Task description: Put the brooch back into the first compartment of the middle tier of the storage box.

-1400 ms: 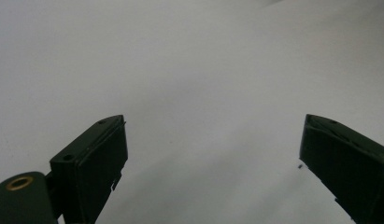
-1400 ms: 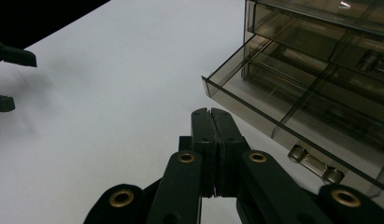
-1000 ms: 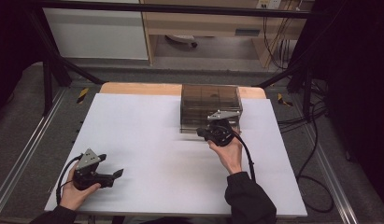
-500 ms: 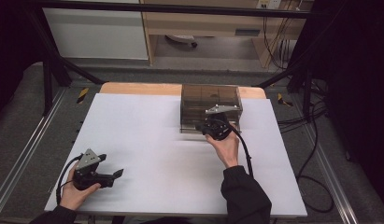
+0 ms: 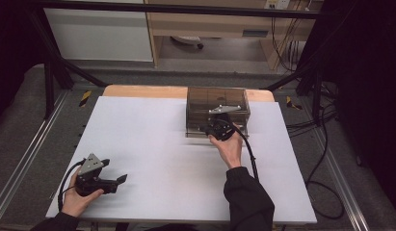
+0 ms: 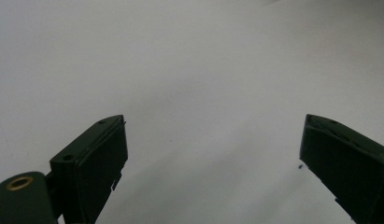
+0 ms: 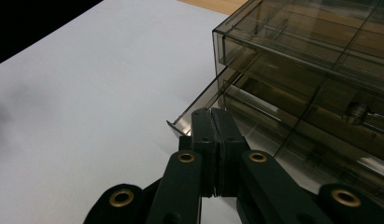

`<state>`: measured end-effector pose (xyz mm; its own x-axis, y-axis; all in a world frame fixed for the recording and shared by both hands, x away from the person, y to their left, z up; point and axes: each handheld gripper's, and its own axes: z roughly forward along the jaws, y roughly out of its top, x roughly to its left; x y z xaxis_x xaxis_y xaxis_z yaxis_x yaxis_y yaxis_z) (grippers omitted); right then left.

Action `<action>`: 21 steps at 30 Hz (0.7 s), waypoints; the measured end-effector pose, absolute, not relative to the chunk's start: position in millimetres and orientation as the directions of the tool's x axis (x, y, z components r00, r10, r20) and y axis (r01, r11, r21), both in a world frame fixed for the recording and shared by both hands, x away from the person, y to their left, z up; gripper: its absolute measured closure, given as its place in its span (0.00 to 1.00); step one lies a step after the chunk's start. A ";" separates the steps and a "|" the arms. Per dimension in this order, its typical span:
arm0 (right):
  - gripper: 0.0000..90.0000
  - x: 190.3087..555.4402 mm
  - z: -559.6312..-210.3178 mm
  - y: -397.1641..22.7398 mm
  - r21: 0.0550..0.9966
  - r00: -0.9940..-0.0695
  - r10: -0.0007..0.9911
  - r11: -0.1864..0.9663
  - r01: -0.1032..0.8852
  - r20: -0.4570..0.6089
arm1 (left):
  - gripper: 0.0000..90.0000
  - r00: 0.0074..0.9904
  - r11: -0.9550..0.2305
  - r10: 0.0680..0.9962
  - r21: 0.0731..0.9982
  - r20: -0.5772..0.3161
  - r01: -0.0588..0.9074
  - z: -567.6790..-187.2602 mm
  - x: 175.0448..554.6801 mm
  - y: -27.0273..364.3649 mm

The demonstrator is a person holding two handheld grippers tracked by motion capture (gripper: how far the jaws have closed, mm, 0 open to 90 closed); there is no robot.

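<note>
On the white worktop (image 5: 152, 144), seen from the high view, we find the smoky clear drawer box (image 5: 217, 103) standing at the far edge, right of centre, its long side running across the worktop. Our right tongs (image 5: 216, 126) sit against its near face, while our left tongs (image 5: 119, 180) rest at the near left corner, well apart from it; the right hand is plainly the nearer.

In the left gripper view, our left tongs (image 6: 213, 158) stand spread wide over bare white surface, with nothing between the jaws.

In the right gripper view, our right tongs (image 7: 212, 122) are pressed together, tips at the front lip of a lower drawer (image 7: 199, 100) that juts slightly out of the box (image 7: 311, 60). Whether they pinch that lip or merely touch it we cannot tell. The box lies straight ahead of these tongs, so we judge the coming move runs along the drawer's slide, toward or away from us.
</note>
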<state>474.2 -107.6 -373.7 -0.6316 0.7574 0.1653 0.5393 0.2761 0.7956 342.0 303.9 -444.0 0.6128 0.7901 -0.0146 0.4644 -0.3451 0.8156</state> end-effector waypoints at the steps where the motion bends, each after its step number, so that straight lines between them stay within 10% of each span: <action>1: 0.99 475.4 -374.5 -107.5 0.796 -0.632 0.757 0.276 0.538 0.165 | 0.08 0.614 -0.347 0.789 0.815 -0.013 0.464 -444.1 342.1 303.9; 21: 0.99 494.3 -391.3 -105.4 0.791 -0.599 0.776 0.237 0.565 0.195 | 0.08 0.614 -0.347 0.789 0.814 -0.015 0.465 -444.4 342.0 303.4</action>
<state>494.3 -105.4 -391.3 -0.5993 0.7763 0.1955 0.5645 0.2367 0.7907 342.0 303.4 -444.4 0.6140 0.7892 -0.0145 0.4654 -0.3471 0.8142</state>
